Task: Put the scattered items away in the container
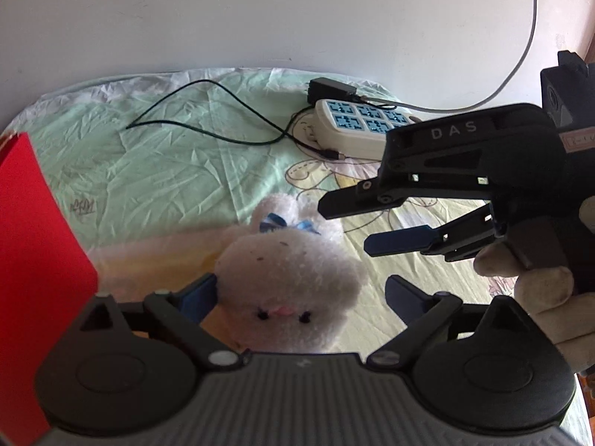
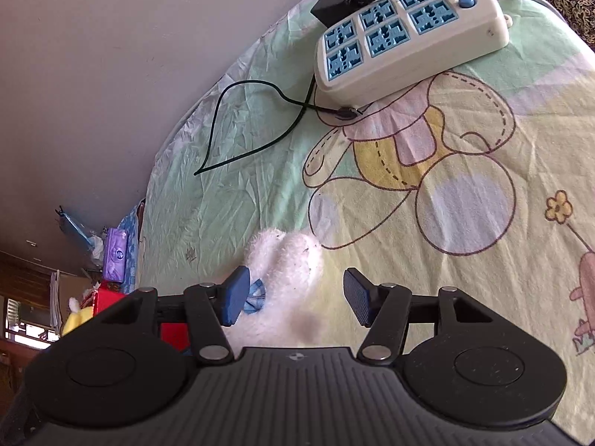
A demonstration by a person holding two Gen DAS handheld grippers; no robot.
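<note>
A white plush bunny [image 1: 286,278] with a blue bow lies on the printed bedsheet [image 1: 148,171]. In the left wrist view its head sits between the fingers of my left gripper [image 1: 303,295], which is open; the left pad is next to the fur and the right pad stands clear. My right gripper [image 1: 346,226], held by a gloved hand [image 1: 539,290], hovers open just right of the bunny's ears. In the right wrist view the ears of the bunny [image 2: 286,260] lie between the spread fingers of the right gripper [image 2: 295,297]. A red container [image 1: 37,260] stands at the left.
A white power strip [image 2: 409,33] with blue sockets lies at the far side of the bed, a black adapter [image 2: 338,3] plugged in and a thin black cable [image 1: 208,111] looping over the sheet. A purple pack [image 2: 115,256] and a yellow toy [image 2: 78,316] sit beyond the bed's left edge.
</note>
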